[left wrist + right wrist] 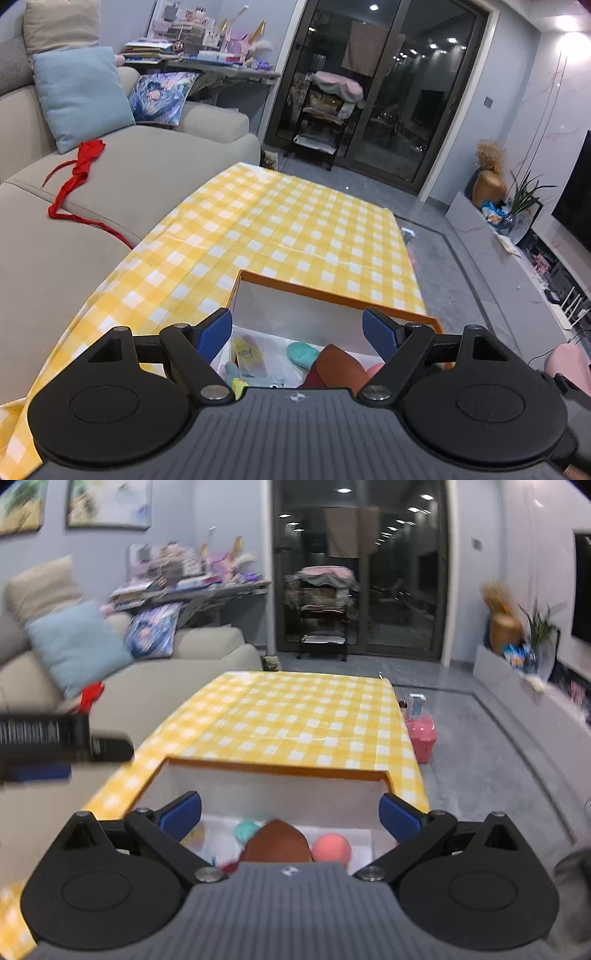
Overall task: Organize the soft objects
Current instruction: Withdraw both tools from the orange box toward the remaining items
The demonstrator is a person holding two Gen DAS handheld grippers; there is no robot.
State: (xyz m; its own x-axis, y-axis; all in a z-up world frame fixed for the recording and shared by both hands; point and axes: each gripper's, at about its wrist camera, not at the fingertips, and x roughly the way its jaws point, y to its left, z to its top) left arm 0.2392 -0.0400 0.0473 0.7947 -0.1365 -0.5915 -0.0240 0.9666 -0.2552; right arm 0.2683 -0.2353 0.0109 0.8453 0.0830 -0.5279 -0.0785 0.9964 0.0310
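Left gripper [297,334], right gripper [290,812] both spread, empty, above orange box [280,770]. Risk: fingers snag box wall, shift it on counter [280,221].

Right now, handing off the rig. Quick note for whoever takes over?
Left claw: open, empty, above the orange box.
Right claw: open, empty, above the same box.
In the box: brown soft piece, teal piece, pink ball, a packet.
Yellow checked tablecloth shows nothing else on it.
Left: red cloth on the sofa, possibly next.
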